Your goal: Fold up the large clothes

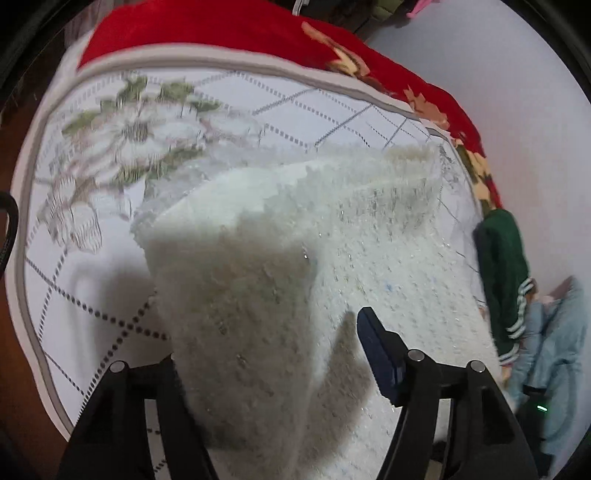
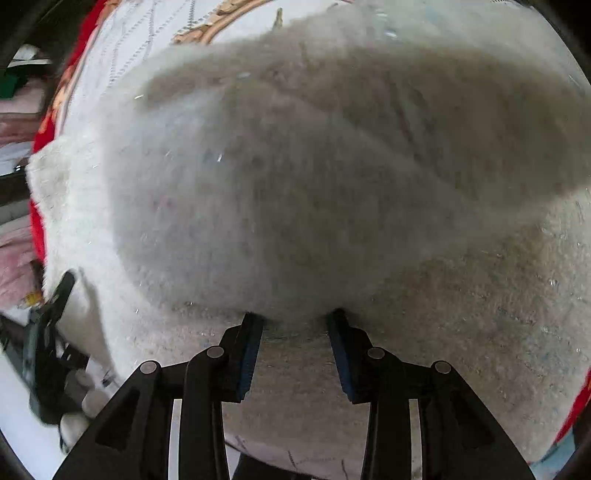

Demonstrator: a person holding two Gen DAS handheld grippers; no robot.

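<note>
A fluffy white knit sweater (image 1: 280, 258) lies on a quilted bed cover (image 1: 92, 240). In the left wrist view a fold of it drapes over the left finger of my left gripper (image 1: 273, 354); the jaws stand wide apart and only the blue pad of the right finger (image 1: 376, 350) shows. In the right wrist view the sweater (image 2: 295, 184) fills the frame, with a lifted fold hanging between the fingers of my right gripper (image 2: 295, 325), whose jaws stand apart with cloth between their tips. My left gripper (image 2: 55, 325) shows at the left edge there.
A red floral blanket (image 1: 258, 33) lies at the far edge of the bed. A dark green garment with white stripes (image 1: 506, 273) and a light blue garment (image 1: 557, 354) lie to the right.
</note>
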